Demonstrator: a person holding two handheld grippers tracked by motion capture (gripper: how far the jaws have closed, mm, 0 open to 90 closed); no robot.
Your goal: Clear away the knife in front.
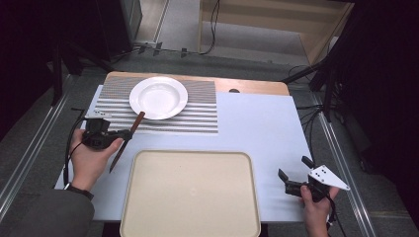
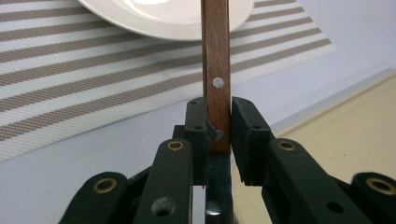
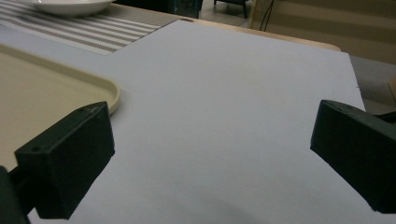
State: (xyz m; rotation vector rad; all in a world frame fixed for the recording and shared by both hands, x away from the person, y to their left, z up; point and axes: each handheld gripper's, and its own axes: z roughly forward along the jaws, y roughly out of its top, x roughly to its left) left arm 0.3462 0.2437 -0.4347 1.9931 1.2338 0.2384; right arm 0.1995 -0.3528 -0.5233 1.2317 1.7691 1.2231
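A knife with a brown wooden handle (image 1: 138,120) and a dark blade (image 1: 116,159) hangs slanted just left of the beige tray (image 1: 190,197). My left gripper (image 1: 126,134) is shut on it where handle meets blade. In the left gripper view the riveted handle (image 2: 215,70) rises from between the jaws (image 2: 218,125) toward the white plate (image 2: 177,21). The plate (image 1: 158,98) rests on a striped placemat (image 1: 197,116). My right gripper (image 1: 295,173) is open above the bare sheet at the near right, nothing between its jaws (image 3: 210,154).
A pale sheet (image 1: 262,128) covers most of the wooden table (image 1: 257,87). The tray's corner (image 3: 105,91) lies left of the right gripper. Cables and dark stands run along the floor beyond the table.
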